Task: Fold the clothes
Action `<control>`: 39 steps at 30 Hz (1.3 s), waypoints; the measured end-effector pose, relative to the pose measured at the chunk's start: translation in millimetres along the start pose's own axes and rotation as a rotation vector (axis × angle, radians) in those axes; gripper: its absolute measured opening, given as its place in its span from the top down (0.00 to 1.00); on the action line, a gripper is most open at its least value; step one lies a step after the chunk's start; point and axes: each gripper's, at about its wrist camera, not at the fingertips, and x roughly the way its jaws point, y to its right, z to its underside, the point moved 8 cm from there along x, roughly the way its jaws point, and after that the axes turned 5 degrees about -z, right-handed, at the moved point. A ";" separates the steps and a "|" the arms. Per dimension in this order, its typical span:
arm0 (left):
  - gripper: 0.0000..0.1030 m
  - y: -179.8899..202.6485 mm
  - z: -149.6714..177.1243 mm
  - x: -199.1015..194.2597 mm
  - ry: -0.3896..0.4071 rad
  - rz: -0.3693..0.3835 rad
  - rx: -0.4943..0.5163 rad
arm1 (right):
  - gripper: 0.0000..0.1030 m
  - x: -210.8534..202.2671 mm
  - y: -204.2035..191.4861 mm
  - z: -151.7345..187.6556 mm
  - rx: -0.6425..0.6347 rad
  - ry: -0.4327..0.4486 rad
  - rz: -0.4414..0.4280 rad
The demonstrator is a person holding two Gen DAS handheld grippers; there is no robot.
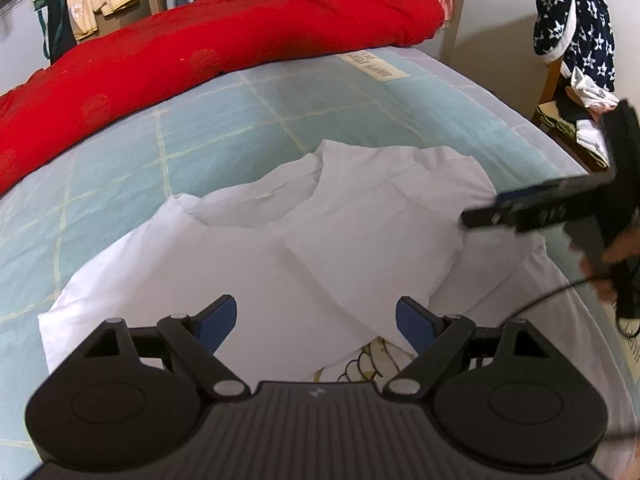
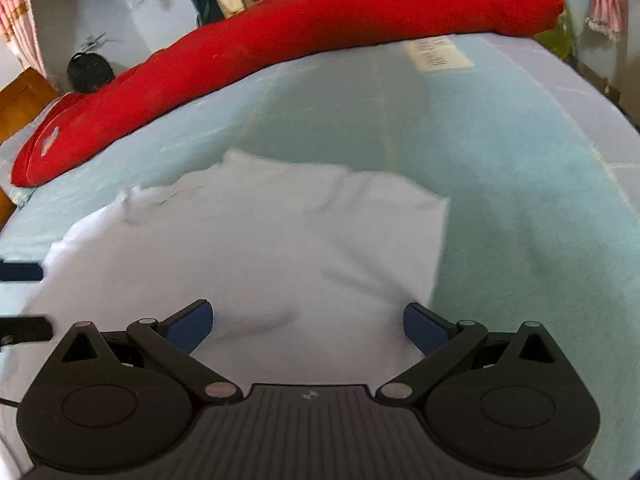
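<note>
Pale blue checked bedding (image 1: 224, 128) fills both views, with a long red quilt (image 1: 224, 36) rolled along its far side.

Left wrist view: the white T-shirt (image 1: 248, 240) lies partly folded on the bed, a sleeve flap turned over its middle and a bit of printed picture (image 1: 368, 364) showing at its near edge. The left gripper (image 1: 316, 322) hovers over that near edge, its blue-padded fingers spread wide and holding nothing. At the right, a hand (image 1: 612, 256) carries the other tool above the shirt's right side, blurred. Only this view shows the chair (image 1: 560, 92) draped with a navy star-patterned garment (image 1: 576, 20).

Right wrist view: the shirt (image 2: 248, 240) appears as a plain, blurred white sheet without the print. The right gripper (image 2: 308, 326) hangs over its near right part, fingers wide apart and empty. The other tool's tips poke in at the left edge. Only here a wooden cabinet (image 2: 20, 100) and a black round object (image 2: 88, 72) appear
</note>
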 end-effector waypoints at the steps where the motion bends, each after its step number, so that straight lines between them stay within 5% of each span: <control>1: 0.16 -1.6 0.2 -0.6 0.004 0.000 -0.002 | 0.00 -7.1 2.4 -3.0 -0.009 0.015 0.036; 9: 0.16 -6.3 -3.3 3.0 0.016 -0.008 -0.023 | 0.00 -33.9 -36.0 31.4 0.014 -0.043 -0.072; 12: 0.16 -5.3 -3.9 3.1 0.018 -0.003 -0.018 | 0.00 -20.1 -42.8 52.2 0.043 -0.120 -0.077; 21: 0.17 5.6 -8.9 2.6 0.039 0.021 -0.005 | 0.00 -24.9 -43.0 50.2 0.025 -0.133 -0.035; 28: 0.35 54.4 -28.4 5.9 0.104 0.070 0.220 | 0.00 -50.2 -58.9 76.7 0.003 -0.165 -0.046; 32: 0.35 86.5 -36.7 17.5 0.116 0.071 0.351 | 0.00 -59.8 -61.1 93.1 0.010 -0.191 -0.060; 35: 0.35 78.8 -42.3 25.5 0.084 0.081 0.247 | 0.00 -63.4 -60.9 91.2 0.022 -0.179 -0.080; 39: 0.38 22.8 -36.9 34.2 0.023 0.070 -0.101 | 0.00 -67.0 -57.6 88.4 0.036 -0.161 -0.097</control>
